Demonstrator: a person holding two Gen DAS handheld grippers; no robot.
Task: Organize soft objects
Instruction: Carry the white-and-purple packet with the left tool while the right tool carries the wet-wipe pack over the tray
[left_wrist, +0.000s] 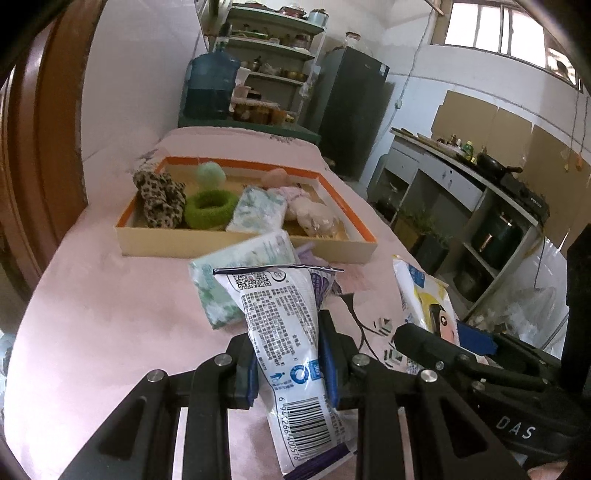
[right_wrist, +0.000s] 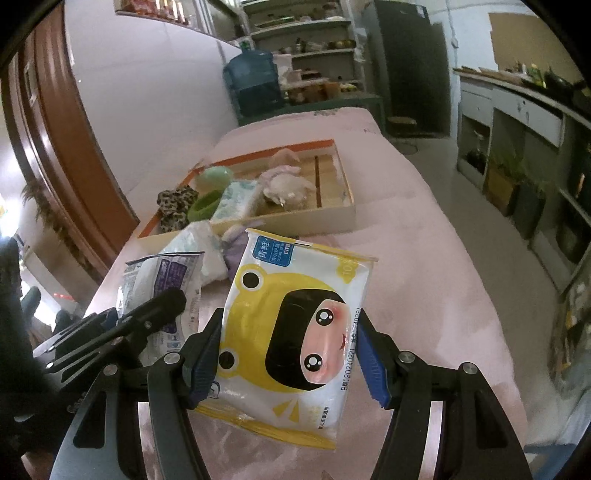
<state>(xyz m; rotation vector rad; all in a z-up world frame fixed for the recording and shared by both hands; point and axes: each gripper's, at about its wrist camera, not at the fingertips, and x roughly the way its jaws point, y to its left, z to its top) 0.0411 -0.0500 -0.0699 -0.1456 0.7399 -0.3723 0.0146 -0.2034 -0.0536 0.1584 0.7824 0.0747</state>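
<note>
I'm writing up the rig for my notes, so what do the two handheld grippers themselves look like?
Both match: the left gripper and right gripper have matte black angular linkage arms with cut-out slots and round silver pivot bolts. The jaws carry ribbed blue pads. White lettering "DAS" marks the right gripper's body. No cables or sleeves show.

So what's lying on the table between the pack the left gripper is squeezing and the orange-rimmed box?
In the left wrist view, a green-patterned tissue pack lies between the white pack and the box, with something purple beside it.
</note>
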